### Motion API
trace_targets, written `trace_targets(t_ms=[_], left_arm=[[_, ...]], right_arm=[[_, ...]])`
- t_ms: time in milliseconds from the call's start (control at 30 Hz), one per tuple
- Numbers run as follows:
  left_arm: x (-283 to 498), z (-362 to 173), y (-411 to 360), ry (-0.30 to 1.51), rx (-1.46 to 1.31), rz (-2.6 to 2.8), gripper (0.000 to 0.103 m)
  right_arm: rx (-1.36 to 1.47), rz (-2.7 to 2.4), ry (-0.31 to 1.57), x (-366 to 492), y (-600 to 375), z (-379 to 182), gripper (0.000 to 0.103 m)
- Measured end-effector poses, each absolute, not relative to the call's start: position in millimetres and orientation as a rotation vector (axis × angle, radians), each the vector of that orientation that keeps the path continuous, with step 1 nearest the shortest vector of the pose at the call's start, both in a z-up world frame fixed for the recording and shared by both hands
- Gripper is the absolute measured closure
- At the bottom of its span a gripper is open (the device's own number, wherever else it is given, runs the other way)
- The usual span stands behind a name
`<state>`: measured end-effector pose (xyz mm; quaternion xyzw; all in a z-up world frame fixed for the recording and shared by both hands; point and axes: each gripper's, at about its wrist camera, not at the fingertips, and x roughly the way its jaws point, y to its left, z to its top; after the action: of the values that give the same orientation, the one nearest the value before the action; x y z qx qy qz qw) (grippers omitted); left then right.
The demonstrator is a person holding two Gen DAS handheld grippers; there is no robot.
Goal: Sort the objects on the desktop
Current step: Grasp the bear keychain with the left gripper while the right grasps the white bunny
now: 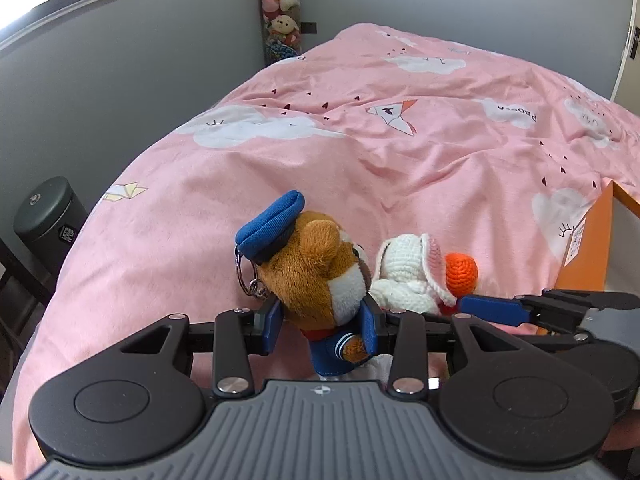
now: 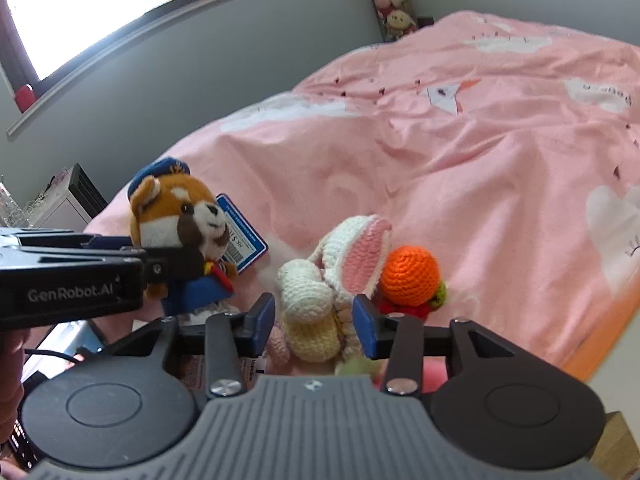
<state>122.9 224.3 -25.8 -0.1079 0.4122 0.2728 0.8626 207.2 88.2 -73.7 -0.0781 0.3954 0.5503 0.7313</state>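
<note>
Left gripper (image 1: 322,326) partly closed, blue pads pinching the plush bear (image 1: 316,272) at neck and torso; bear upright, clear of the pink bedcover (image 1: 360,152), so a carry grip. Waist hold keeps head and blue cap (image 1: 272,226) free and the keyring (image 1: 248,276) dangling off the cap.

Right gripper (image 2: 316,322) partly open around the crochet rabbit (image 2: 320,300); left pad looks just off the yarn, right pad close to or brushing it. Cannot tell for sure whether the rabbit is gripped or loose. Orange crochet ball (image 2: 410,276) sits beside the rabbit's ear, looks attached.

Both toys close together near the foot edge of the bed; likely heading to a sorting bin, possibly the orange box (image 1: 588,240) at the right edge.

Right wrist view only: bear's face, its blue barcode tag (image 2: 244,240), left gripper from the side, part of a hand lower left. Left wrist view only: the keyring, orange box, dark cylinder (image 1: 52,216) on the floor left of the bed.
</note>
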Motion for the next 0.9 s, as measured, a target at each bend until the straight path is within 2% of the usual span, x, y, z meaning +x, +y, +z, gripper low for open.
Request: trace_targets(t_ms=[333,500,700,767,900], left_arm=[[140.1,-53.4,237.8,0.913,-0.265,0.538,0.051],[143.4,-62.2,243.7,0.915,-0.293,0.525,0.055],[142.0,-57.9,242.5,0.902,-0.292,0.521,0.059],[140.2,-52.0,241.1,0.891,-0.294,0.519,0.06],[134.6,-34.5,235.7,0.856,-0.286,0.509,0.06]], right_arm=[[-0.188,1.167,0.948,219.0,117.7,-102.8,0.044],[-0.189,1.167,0.948,221.7,124.3,-112.3,0.043],[-0.218,1.18,0.898,218.7,121.5,-104.4,0.066],[-0.205,1.186,0.881,218.6,117.3,-99.3,0.08],[-0.195,1.206,0.843,215.6,109.4,-85.6,0.082]])
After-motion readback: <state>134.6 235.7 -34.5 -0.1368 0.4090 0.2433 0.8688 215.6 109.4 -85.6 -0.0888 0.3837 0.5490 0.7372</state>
